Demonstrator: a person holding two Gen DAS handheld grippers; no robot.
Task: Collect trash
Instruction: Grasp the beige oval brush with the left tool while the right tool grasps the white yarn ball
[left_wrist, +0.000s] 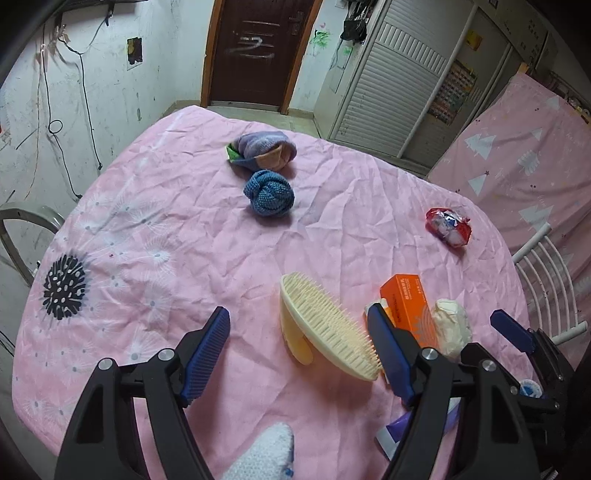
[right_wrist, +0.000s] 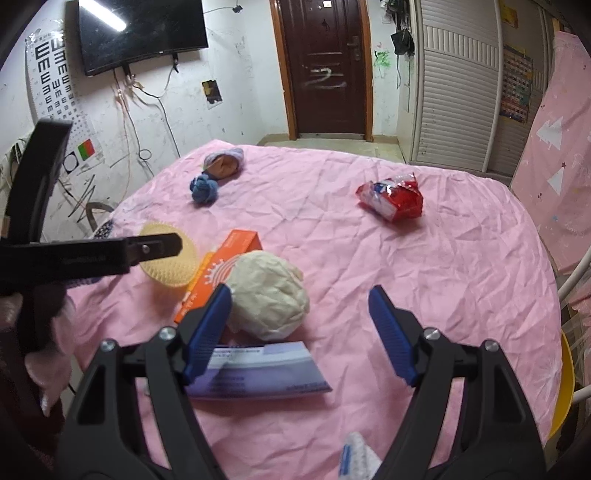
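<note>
Crumpled cream paper ball (right_wrist: 267, 295), the nearest trash, lay at centre frame in the right wrist view, touching the orange cardboard box (right_wrist: 221, 266) on the pink wrinkled tablecloth (right_wrist: 443, 266). Right gripper (right_wrist: 300, 334) was spread wide and empty, its left finger just beside the ball. Left gripper (left_wrist: 299, 358), also apart and empty, straddled the cream plastic bristle brush (left_wrist: 325, 328). Red foil snack wrapper (right_wrist: 391, 199) lay upper right. Judgement: shift right gripper left to centre the ball before closing, avoiding the box.

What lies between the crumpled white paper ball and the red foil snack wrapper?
Nothing: in the right wrist view, only bare wrinkled pink tablecloth stretches from the crumpled white paper ball to the red foil snack wrapper.
</note>
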